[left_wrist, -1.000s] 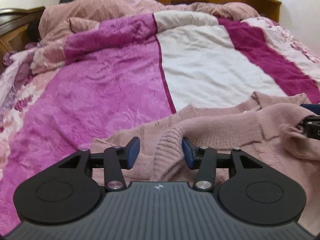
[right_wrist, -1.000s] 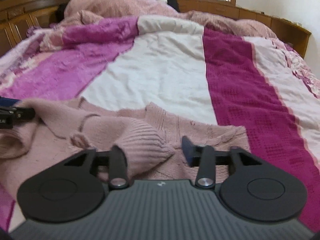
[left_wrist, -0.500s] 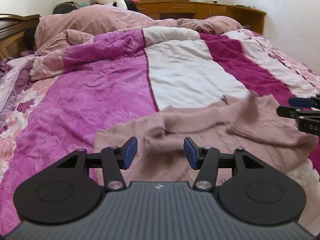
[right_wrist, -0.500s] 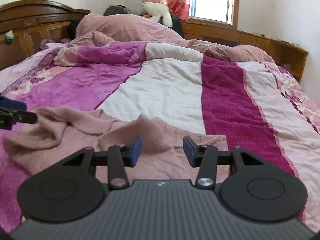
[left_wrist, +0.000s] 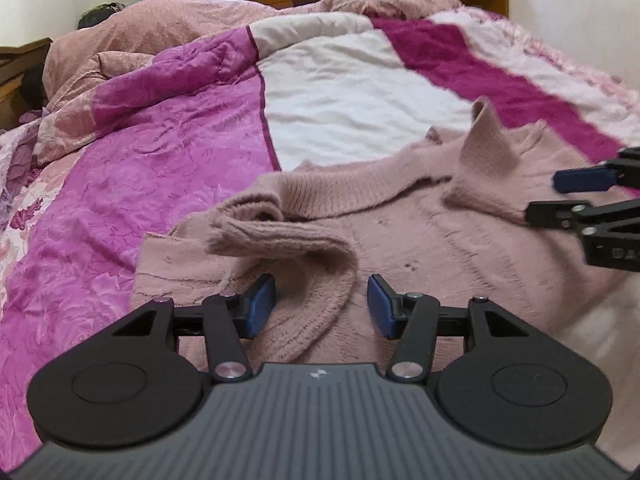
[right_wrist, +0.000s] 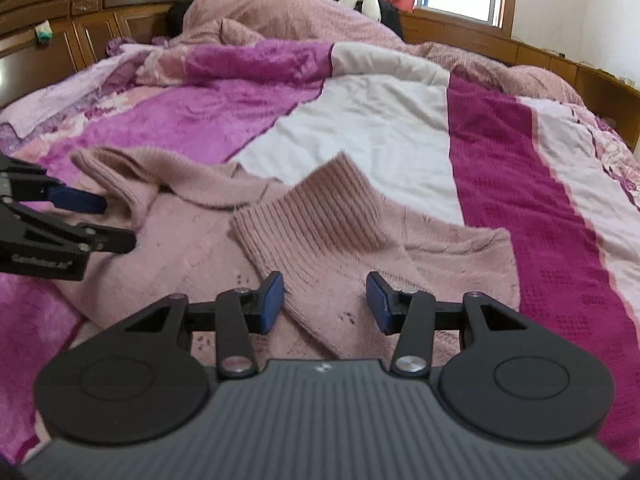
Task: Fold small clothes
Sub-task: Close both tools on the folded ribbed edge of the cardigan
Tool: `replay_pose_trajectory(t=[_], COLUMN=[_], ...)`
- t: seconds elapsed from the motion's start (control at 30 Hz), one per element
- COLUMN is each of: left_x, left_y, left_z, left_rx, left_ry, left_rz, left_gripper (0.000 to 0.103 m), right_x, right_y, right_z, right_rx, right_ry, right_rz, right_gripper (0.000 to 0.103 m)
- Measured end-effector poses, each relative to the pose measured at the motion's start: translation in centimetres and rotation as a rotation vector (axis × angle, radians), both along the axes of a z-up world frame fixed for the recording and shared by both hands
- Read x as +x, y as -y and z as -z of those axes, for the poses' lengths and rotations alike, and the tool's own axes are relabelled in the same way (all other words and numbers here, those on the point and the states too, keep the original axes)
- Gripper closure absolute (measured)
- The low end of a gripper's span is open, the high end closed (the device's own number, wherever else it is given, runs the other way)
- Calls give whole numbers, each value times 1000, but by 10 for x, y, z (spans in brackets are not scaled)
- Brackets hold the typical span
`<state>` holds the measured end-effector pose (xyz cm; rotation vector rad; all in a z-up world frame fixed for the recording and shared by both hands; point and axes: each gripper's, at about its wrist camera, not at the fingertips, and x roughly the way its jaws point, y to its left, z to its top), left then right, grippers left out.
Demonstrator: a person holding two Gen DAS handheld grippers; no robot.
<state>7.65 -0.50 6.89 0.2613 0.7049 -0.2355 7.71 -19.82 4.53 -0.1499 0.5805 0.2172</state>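
lying spread on the striped quilt point(left_wrist: 340, 92), the pink sweater point(left_wrist: 460, 248) has both sleeves folded in across its body. the left gripper point(left_wrist: 322, 306) hovers released over the sweater's left sleeve point(left_wrist: 280, 236), pads apart and gripping nothing. the right gripper point(right_wrist: 326, 302) hangs over the sweater's right sleeve point(right_wrist: 316, 220), also released, its pads clear of the ribbed cuff.

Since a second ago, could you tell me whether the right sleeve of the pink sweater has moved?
Yes. The right sleeve, then bunched at the right tool, now lies spread on the sweater body, its cuff nearer the quilt's white stripe.
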Motion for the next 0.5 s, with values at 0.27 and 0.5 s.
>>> replay_pose_trajectory(t=[0.27,0.5], left_x=[9,46], left_y=[-20,-68], left_z=[-15,-11], left_rx=[51,132], left_ry=[121,90], left_rz=[-49,-213], left_gripper=[87,87], right_x=[2,3], right_y=[-1,3], right_z=[4,4], right_rx=[-37,-1], right_ry=[10,3], right_rz=[-38,-24], right_gripper=[55,55])
